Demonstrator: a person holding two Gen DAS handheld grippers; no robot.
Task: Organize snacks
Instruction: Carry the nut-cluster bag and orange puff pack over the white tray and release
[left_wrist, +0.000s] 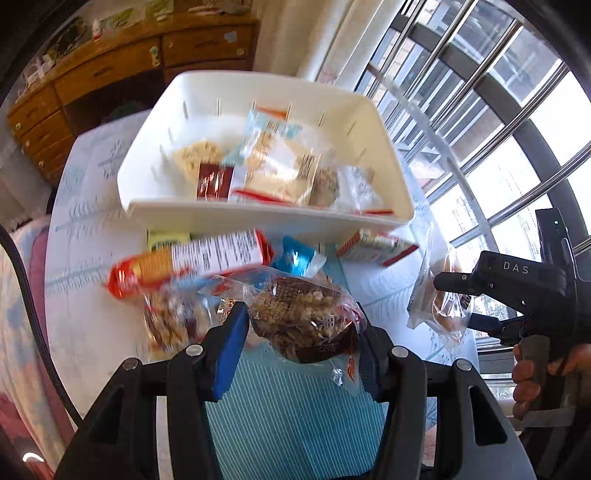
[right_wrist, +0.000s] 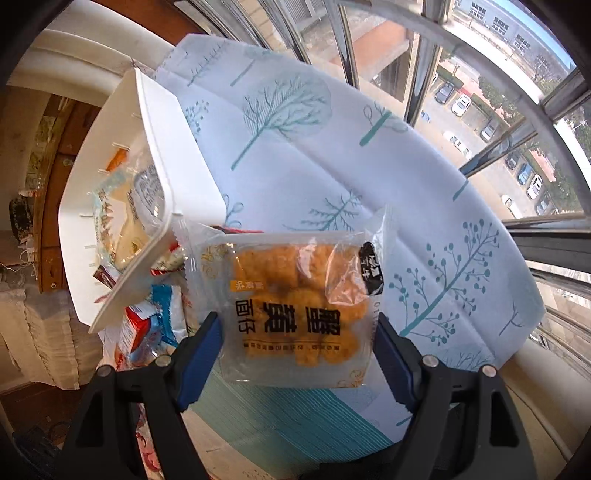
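My left gripper (left_wrist: 300, 332) is shut on a clear bag of brown crunchy snack (left_wrist: 291, 306), held above the table. A white slotted basket (left_wrist: 266, 216) beyond it holds several snack packets. Loose in front of the basket lie a red-orange biscuit roll (left_wrist: 195, 262), a blue packet (left_wrist: 297, 258), a red-and-white packet (left_wrist: 373, 245) and a blurred nut packet (left_wrist: 170, 321). My right gripper (right_wrist: 297, 325) is shut on a clear packet of orange fried snack (right_wrist: 291, 280), right of the basket (right_wrist: 177, 155). In the left wrist view that right gripper (left_wrist: 461, 301) and its packet (left_wrist: 439, 295) hang at the right.
A white tablecloth with teal tree prints (right_wrist: 332, 166) covers the round table, whose edge falls toward the barred window (left_wrist: 498, 110). A wooden dresser (left_wrist: 110, 74) stands behind the basket. A hand (left_wrist: 532, 373) grips the right gripper's handle. More packets (right_wrist: 147, 328) lie below the basket.
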